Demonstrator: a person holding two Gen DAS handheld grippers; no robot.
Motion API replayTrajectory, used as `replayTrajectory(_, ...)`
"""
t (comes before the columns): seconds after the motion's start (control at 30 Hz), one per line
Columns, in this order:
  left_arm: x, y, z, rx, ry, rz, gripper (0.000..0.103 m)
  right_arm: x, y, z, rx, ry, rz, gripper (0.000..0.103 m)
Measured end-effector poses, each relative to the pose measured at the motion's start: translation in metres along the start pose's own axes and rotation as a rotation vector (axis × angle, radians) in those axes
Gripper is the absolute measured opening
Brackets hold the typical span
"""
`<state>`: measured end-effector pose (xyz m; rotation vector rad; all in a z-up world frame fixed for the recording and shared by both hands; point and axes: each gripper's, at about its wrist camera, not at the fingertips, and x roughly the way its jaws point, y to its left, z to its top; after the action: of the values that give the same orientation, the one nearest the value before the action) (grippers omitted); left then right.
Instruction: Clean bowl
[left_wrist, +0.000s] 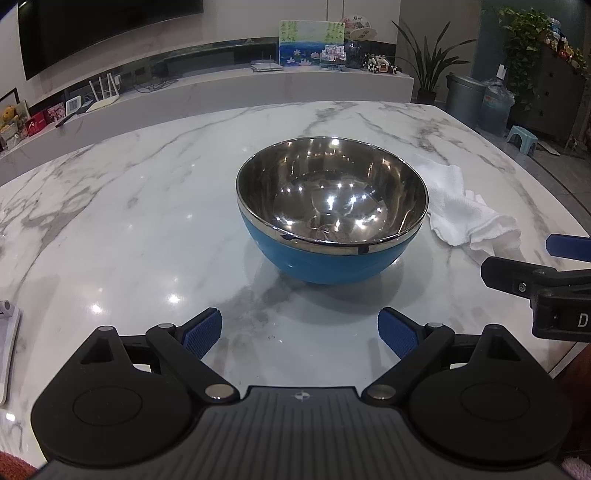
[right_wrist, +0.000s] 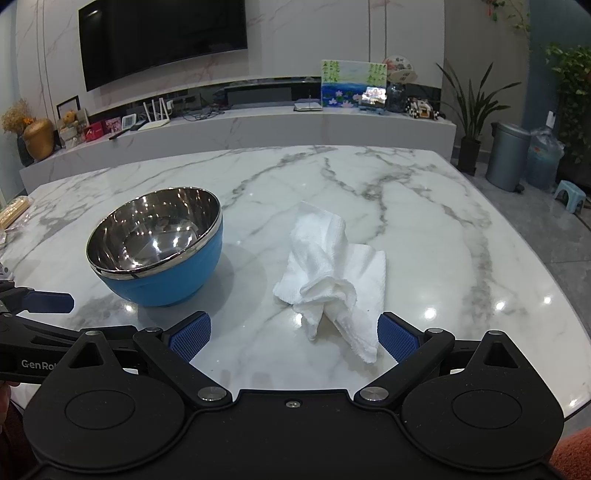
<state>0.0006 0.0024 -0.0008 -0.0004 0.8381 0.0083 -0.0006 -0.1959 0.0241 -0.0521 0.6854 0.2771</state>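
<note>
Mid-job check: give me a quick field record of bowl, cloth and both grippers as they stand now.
bowl: blue bowl with steel inside, upright on marble table, nothing visible in it
cloth: white cloth, crumpled, on table to the bowl's right, apart from it
left gripper: open, holding nothing, facing bowl
right gripper: open, cloth's near end between its fingers, not gripped

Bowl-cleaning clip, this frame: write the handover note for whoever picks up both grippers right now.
Left gripper: open, empty, pointed at the bowl.
Right gripper: open, empty, the paper towel just ahead of its fingers.
Bowl stands upright on the marble table; the towel lies crumpled to its right, apart from it.
Done: nothing visible yet; neither thing is held.
Left: grab the towel, probably steady the bowl with the left gripper, wipe inside.
</note>
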Motion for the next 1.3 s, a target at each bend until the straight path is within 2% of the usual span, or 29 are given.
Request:
replayTrajectory(1.03, 0.001, 0.0, -0.0016, 0.003, 0.012, 0.014, 0.092, 0.0011, -0.0002, -0.0003, 0.002, 0.011, 0.01, 0.098)
replayTrajectory(1.3, -0.0025, 0.0015, -0.0015, -0.001, -0.001, -0.005, 0.092, 0.0006, 0.0014, -0.0002, 0.005, 0.007, 0.009, 0.098)
